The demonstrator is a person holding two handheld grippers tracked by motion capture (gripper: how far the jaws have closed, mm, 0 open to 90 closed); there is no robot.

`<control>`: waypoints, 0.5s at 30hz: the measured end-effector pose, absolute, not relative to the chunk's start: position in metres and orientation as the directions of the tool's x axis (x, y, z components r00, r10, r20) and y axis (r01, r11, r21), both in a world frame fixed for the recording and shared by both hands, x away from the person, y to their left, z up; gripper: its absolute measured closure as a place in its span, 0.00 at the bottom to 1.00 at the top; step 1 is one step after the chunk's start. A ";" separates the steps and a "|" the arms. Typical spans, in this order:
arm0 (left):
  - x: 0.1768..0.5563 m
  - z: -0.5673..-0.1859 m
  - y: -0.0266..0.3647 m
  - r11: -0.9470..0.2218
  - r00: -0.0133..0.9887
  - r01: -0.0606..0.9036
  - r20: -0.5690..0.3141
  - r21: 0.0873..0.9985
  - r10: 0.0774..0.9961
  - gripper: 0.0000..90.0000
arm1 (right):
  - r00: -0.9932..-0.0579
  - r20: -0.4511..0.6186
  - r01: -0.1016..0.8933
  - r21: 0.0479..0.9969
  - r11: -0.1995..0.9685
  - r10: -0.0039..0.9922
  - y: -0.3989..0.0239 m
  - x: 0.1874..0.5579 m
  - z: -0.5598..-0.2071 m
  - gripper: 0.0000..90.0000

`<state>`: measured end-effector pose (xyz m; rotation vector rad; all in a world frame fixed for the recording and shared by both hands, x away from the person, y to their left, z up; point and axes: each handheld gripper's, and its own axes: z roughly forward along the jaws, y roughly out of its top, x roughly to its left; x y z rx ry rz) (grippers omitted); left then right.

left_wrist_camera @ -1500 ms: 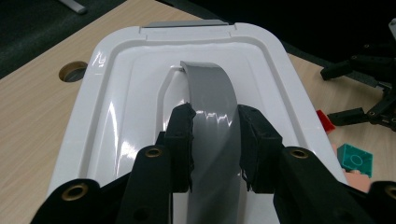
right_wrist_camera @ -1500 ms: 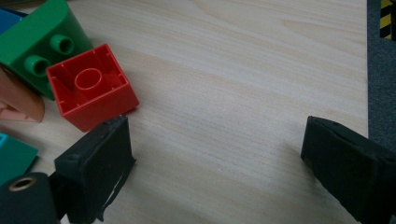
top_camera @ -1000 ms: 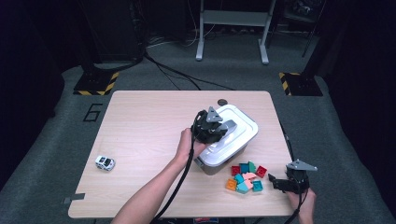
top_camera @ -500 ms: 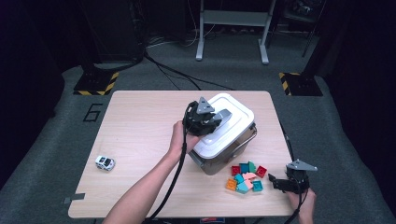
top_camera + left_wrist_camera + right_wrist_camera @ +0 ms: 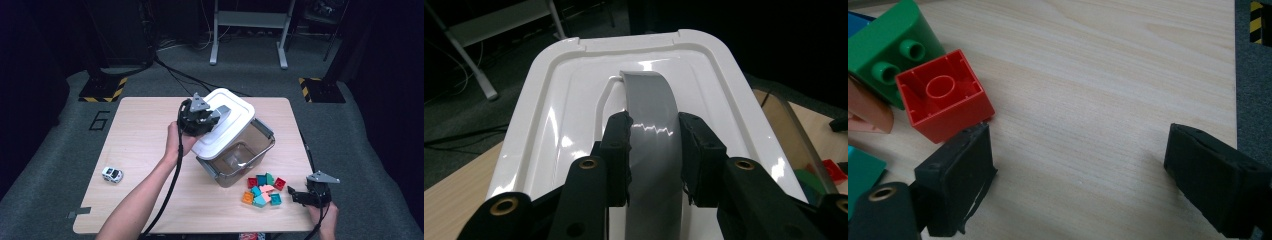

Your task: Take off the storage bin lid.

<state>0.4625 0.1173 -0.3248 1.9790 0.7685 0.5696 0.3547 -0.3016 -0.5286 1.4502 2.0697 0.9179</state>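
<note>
Glossy white lid (image 5: 574,130), curved grey handle (image 5: 654,150), clear bin (image 5: 240,155)

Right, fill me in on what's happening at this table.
A person is working with two handheld tools. The left tool is clamped on the grey handle of the white lid, which is tilted up off the clear bin. The right tool rests open on the table, beside a pile of coloured bricks. A toy car sits at the left.
</note>
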 end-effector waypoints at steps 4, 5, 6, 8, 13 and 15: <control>0.465 -0.321 0.134 -0.371 0.669 0.295 0.087 0.881 0.739 0.75 | -0.361 -0.012 0.621 0.742 0.250 0.932 -0.304 0.356 -0.529 0.14; 0.466 -0.320 0.139 -0.366 0.659 0.295 0.090 0.883 0.747 0.75 | -0.356 -0.007 0.624 0.742 0.243 0.935 -0.304 0.356 -0.529 0.14; 0.467 -0.319 0.144 -0.357 0.647 0.298 0.087 0.885 0.757 0.75 | -0.351 -0.001 0.628 0.742 0.236 0.936 -0.303 0.355 -0.528 0.14; 0.467 -0.318 0.152 -0.346 0.624 0.299 0.092 0.889 0.776 0.75 | -0.349 0.005 0.631 0.740 0.231 0.937 -0.303 0.355 -0.529 0.14; 0.472 -0.322 0.173 -0.336 0.568 0.324 0.102 0.885 0.817 0.75 | -0.347 0.006 0.633 0.740 0.229 0.938 -0.302 0.355 -0.529 0.14; 0.475 -0.326 0.182 -0.326 0.535 0.336 0.105 0.884 0.838 0.75 | -0.344 0.011 0.637 0.738 0.225 0.939 -0.302 0.355 -0.528 0.14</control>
